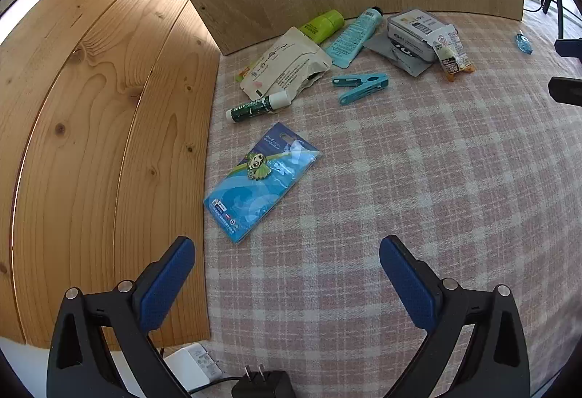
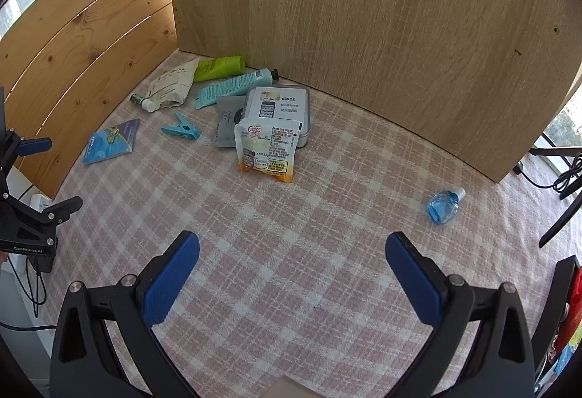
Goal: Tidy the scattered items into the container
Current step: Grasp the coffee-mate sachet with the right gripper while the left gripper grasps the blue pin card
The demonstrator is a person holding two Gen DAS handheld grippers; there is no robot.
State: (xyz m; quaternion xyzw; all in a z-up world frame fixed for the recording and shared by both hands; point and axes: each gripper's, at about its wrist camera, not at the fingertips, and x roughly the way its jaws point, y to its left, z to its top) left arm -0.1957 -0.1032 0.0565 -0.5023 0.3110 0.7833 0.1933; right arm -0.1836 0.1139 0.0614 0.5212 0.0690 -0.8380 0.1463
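Note:
Items lie scattered on a pink plaid cloth. A blue card pack (image 1: 260, 181) (image 2: 111, 140) lies nearest my open, empty left gripper (image 1: 287, 283). Beyond it are a green lip balm stick (image 1: 258, 107), a white pouch (image 1: 287, 65) (image 2: 171, 85), a teal clothes peg (image 1: 360, 87) (image 2: 180, 131), a lime tube (image 1: 323, 25) (image 2: 218, 67), a teal tube (image 1: 354, 34) (image 2: 232, 87), a grey tin (image 1: 413, 34) (image 2: 278, 107) and a creamer packet (image 1: 453, 50) (image 2: 267, 150). A small blue bottle (image 2: 442, 207) (image 1: 523, 43) lies apart at right. My right gripper (image 2: 293, 278) is open and empty.
Wooden boards (image 1: 109, 107) (image 2: 363, 16) wall the left and back of the cloth. A white power strip (image 1: 192, 367) and black plug (image 1: 260, 385) sit at the near left edge. Dark stand legs (image 2: 560, 216) are at the right.

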